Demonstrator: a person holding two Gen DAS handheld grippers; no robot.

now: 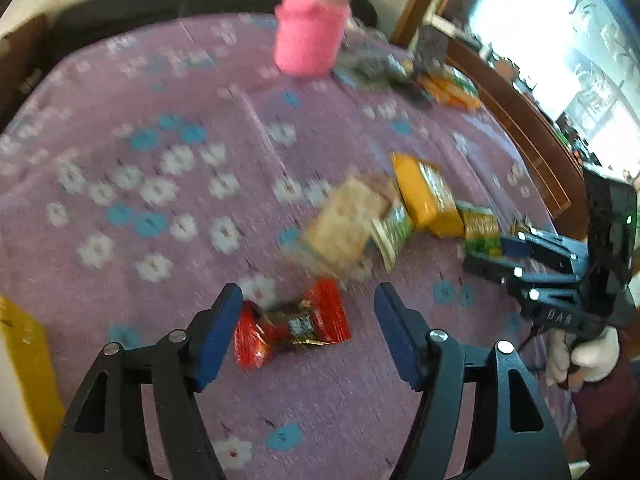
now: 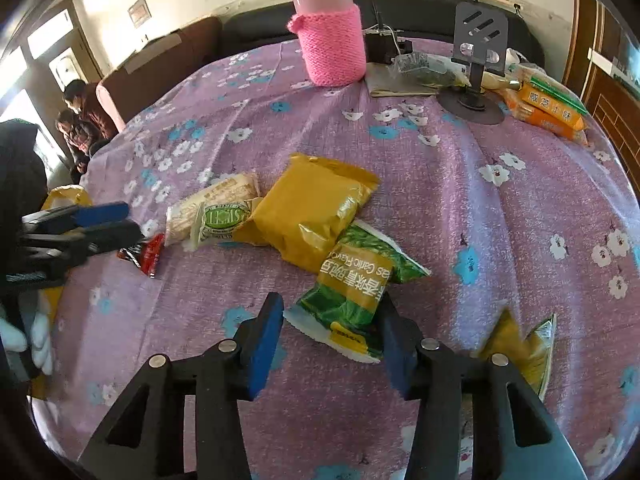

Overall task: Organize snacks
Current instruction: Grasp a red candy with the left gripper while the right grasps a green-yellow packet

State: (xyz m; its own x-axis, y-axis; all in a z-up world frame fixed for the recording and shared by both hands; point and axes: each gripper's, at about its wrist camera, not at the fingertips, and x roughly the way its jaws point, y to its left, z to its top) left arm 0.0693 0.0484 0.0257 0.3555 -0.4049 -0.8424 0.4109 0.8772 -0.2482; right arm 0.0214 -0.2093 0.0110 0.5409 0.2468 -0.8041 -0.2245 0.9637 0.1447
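Your green pea packet (image 2: 352,296) lies on the desk (image 2: 500,216) between the right tongs (image 2: 332,340), long axis running away from you; the pads stand apart, barely gripping it. It reads "Garlic Flavor". Left tongs (image 1: 308,332), wide, straddle the red wrapper (image 1: 292,326)

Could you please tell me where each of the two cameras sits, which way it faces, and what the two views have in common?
Left wrist: sits on the left gripper, angled down at a red snack packet between its open jaws; the right gripper and a gloved hand show at right.
Right wrist: sits on the right gripper, angled down at a green snack packet; the left gripper shows at left.
Shared: purple floral tablecloth, pink-sleeved bottle, yellow packet.
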